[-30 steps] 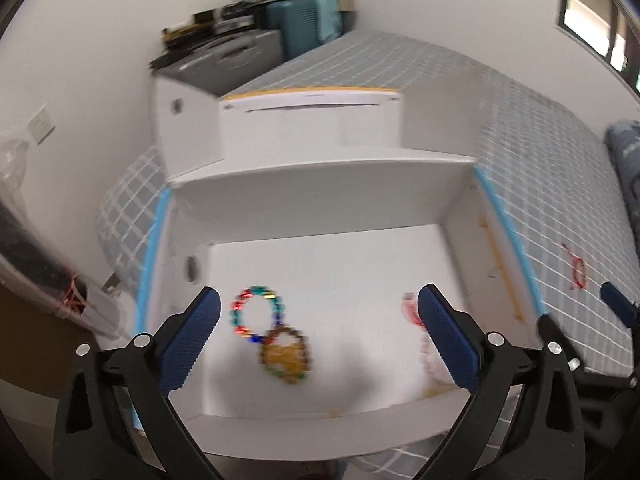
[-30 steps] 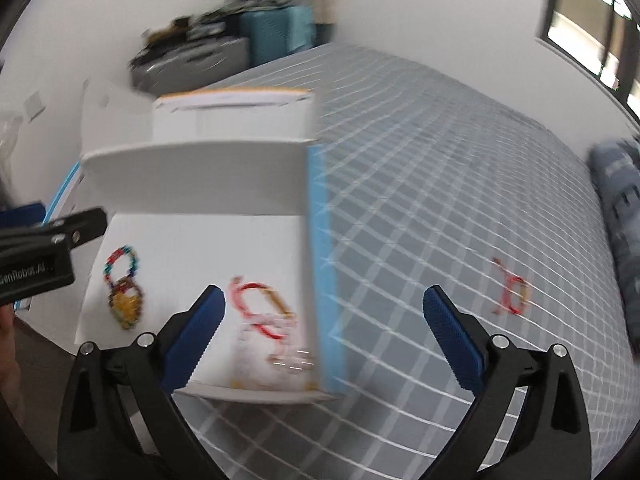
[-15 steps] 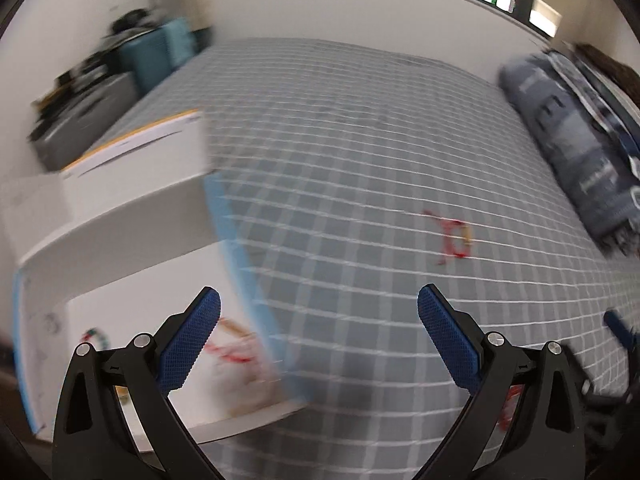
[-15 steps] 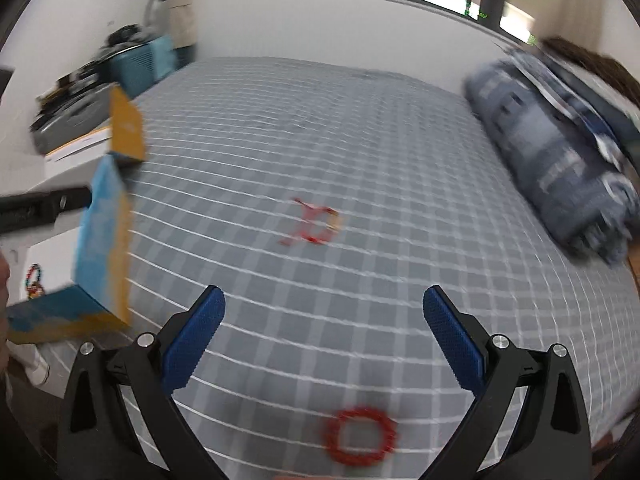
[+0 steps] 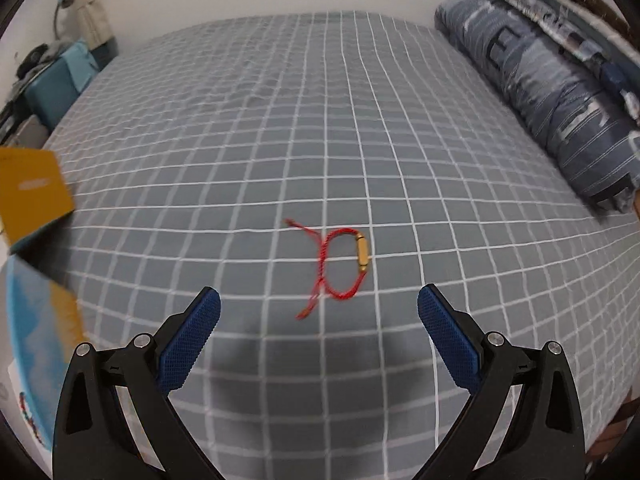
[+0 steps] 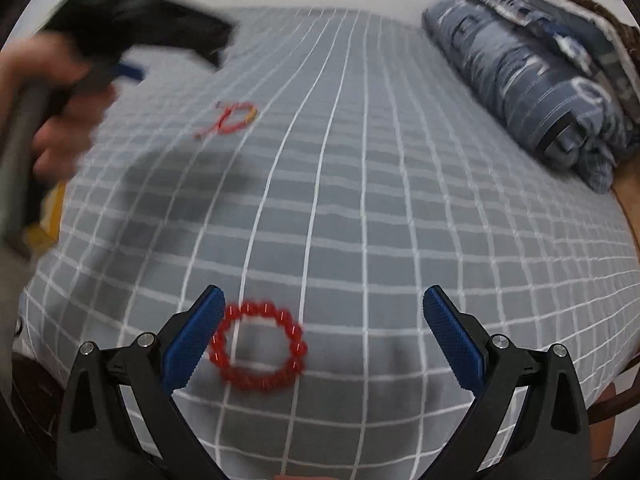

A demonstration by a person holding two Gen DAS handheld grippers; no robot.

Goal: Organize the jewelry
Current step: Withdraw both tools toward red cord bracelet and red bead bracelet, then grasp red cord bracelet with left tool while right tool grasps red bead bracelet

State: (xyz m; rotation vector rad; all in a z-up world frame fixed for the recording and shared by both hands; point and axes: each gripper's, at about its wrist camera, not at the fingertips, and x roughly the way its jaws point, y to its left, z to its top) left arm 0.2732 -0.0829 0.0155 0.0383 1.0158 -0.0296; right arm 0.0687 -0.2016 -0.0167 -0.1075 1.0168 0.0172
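Observation:
A red cord bracelet with a gold tube bead [image 5: 340,266] lies on the grey checked bedspread, just ahead of my open, empty left gripper [image 5: 319,312]. It also shows far off in the right wrist view [image 6: 232,118]. A red bead bracelet [image 6: 258,346] lies on the bedspread between the fingers of my open, empty right gripper [image 6: 324,308], close to its left finger [image 6: 192,338]. The white jewelry box with blue and yellow edges [image 5: 34,272] is at the far left edge of the left wrist view.
A rolled blue striped duvet [image 5: 560,92] lies along the right side of the bed, also in the right wrist view [image 6: 540,80]. The left hand and its gripper [image 6: 100,40] show blurred at the upper left. Luggage [image 5: 52,80] stands past the bed's far left corner.
Both grippers have swung right, away from the white box. The left one now faces the red cord bracelet. The right one now has the red bead bracelet between its fingers.

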